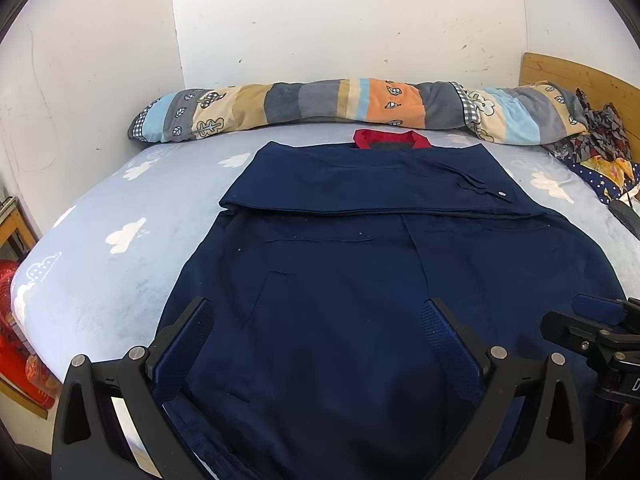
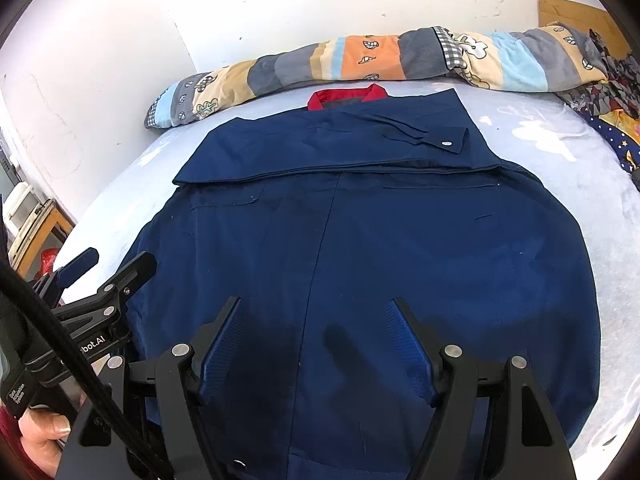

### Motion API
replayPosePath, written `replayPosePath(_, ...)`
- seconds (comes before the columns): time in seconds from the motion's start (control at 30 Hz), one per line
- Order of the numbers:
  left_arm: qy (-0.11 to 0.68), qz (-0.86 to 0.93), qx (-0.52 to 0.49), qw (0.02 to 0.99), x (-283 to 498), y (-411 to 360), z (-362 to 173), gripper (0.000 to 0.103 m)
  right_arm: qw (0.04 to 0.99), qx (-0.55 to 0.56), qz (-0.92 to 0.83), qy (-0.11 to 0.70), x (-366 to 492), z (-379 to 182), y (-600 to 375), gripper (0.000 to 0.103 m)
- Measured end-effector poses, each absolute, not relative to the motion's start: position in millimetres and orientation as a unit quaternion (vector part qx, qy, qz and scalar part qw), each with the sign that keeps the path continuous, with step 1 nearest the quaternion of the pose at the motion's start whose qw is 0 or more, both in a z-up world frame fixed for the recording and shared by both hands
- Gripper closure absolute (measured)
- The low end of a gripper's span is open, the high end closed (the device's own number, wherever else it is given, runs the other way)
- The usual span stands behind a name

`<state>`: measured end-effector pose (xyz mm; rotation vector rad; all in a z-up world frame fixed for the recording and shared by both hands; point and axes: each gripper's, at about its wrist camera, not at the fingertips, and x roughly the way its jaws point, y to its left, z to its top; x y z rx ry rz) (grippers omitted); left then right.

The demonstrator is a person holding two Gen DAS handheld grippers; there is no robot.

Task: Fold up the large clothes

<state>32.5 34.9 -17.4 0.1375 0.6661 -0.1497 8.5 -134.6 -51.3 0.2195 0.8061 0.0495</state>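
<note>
Your left gripper (image 1: 318, 316) hovers with jaws spread and empty over the near hem of the navy jacket (image 1: 340, 280), which lies flat on the bed (image 1: 100, 216), sleeves already folded across. Your right gripper (image 2: 314, 316) matches it, jaws wide, gripping nothing. Next, I'd judge, pinch the hem at both sides and carry it toward the red collar (image 2: 346, 98).

Navy jacket (image 1: 360, 280) with red collar (image 1: 392, 138), pale-blue cloud-print sheet (image 1: 120, 216), multicoloured striped quilt (image 1: 320, 100).

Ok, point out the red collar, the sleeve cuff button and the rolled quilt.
red collar (image 1: 362, 137), left wrist view, left side of the collar.
sleeve cuff button (image 2: 446, 143), right wrist view, button centre.
rolled quilt (image 1: 394, 102), left wrist view, orange patch.
</note>
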Motion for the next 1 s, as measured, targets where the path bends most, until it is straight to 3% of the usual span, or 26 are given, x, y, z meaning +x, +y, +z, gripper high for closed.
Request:
replayPosePath(0.4,0.332,-0.068,0.069,0.938,29,45,-18,0.000,0.913,0.132,0.017,0.386,-3,-45,-151,0.026)
replayPosePath(0.73,0.453,-0.024,-0.036,0.891,46,124,-45,0.000,0.899,0.178,-0.036,0.399,-37,-37,-226,0.021)
replayPosePath(1.0,0.522,0.009,-0.176,0.835,51,217,-70,0.000,0.857,0.300,-0.108,0.406,-86,-61,-303,0.020)
